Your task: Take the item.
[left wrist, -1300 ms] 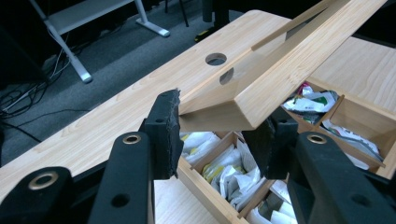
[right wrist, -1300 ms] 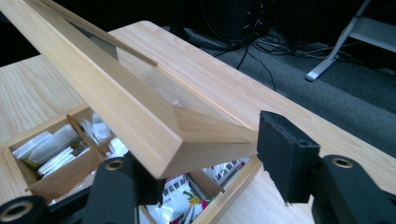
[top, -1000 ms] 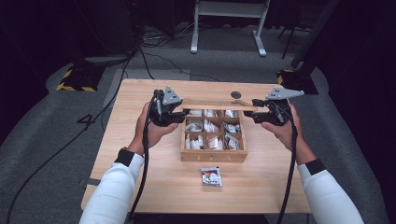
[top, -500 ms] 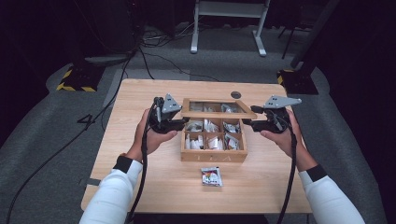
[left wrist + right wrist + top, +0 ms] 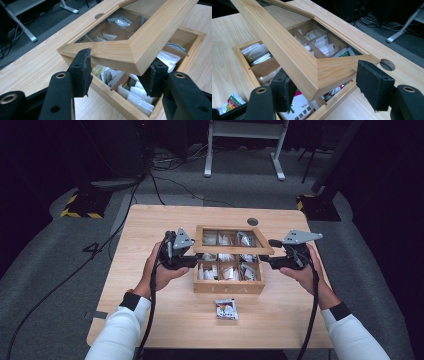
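Observation:
A wooden box (image 5: 227,288) of sachets (image 5: 220,272) stands mid-table. Its hinged, windowed lid (image 5: 200,240) is tilted half up over it. My left gripper (image 5: 194,262) bites the lid's front left corner. In the left gripper view the lid (image 5: 117,50) corner sits between that gripper's (image 5: 117,72) pads. My right gripper (image 5: 265,262) holds the front right corner, and in the right gripper view the lid (image 5: 294,57) lies between its (image 5: 324,82) pads. Both pairs of jaws have just been opening, easing their hold with the lid still between them.
A loose sachet (image 5: 226,309) lies on the table (image 5: 150,225) in front of the box. A round cable hole (image 5: 252,221) sits near the far edge. A desk frame and cables stand on the floor beyond.
The lid has swung down from steeply raised to half open, now showing its window. Both hands sank with it and came a little toward me.

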Available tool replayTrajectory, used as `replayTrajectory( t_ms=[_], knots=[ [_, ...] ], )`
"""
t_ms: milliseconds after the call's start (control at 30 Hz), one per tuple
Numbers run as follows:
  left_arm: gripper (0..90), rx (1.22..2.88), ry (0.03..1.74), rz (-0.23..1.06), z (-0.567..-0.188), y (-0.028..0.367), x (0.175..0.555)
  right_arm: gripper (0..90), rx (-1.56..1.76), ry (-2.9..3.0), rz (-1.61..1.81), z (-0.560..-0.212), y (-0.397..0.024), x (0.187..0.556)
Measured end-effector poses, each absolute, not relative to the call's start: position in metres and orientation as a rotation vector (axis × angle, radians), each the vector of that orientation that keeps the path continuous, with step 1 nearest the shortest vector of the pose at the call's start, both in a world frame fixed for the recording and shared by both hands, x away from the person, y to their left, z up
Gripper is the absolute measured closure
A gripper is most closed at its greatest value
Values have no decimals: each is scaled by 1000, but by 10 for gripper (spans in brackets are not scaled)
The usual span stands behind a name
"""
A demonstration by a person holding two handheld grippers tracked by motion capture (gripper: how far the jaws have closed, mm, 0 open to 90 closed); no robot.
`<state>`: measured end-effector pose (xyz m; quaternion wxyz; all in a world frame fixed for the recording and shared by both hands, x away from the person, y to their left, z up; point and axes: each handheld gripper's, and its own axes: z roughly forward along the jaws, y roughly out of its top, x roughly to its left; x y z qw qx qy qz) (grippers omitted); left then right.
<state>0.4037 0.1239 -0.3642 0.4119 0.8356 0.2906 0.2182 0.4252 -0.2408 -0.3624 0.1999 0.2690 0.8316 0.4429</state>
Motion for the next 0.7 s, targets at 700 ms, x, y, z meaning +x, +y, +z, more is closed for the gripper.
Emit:
replayTrajectory(
  t_ms=[700],
  knots=[
    [399, 2144, 739, 491, -394, 125, 398, 251, 772, 2391, 1261, -389, -245, 415]
  ],
)
